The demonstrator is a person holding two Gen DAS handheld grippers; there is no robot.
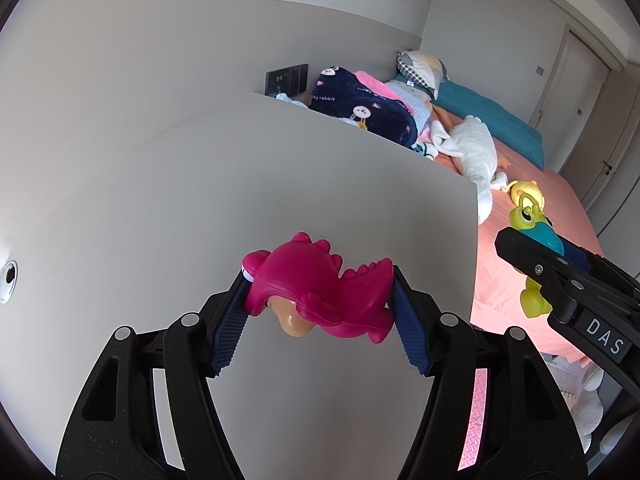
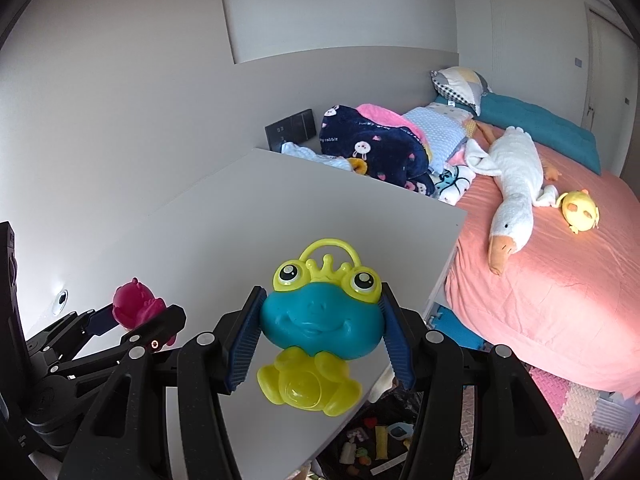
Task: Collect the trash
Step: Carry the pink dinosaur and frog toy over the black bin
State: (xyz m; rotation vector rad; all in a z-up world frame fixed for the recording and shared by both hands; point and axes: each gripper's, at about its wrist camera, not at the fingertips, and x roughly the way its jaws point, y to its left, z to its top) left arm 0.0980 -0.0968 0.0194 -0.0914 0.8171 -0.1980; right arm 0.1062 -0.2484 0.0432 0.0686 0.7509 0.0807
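Magenta plastic dinosaur toy (image 1: 320,286) pinched in left gripper (image 1: 320,308) above tabletop (image 1: 280,168), frog toy (image 2: 320,316) clamped by right gripper (image 2: 320,336) toward three o'clock; probably light, rigid, slick, best gripped across bodies.

Left claw (image 1: 320,300) and right claw (image 2: 320,320) side by side, each clamped around a toy.

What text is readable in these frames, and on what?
"DAS": white letters on the black body of the right gripper, seen in the left wrist view.
"rabbit": pale print on the navy blanket on the bed; the word before it reads partly, like "...ky", and a second line above is too blurred.
Wall panel: small marks, too small to read.
Pink dinosaur toy and frog toy: no text visible.
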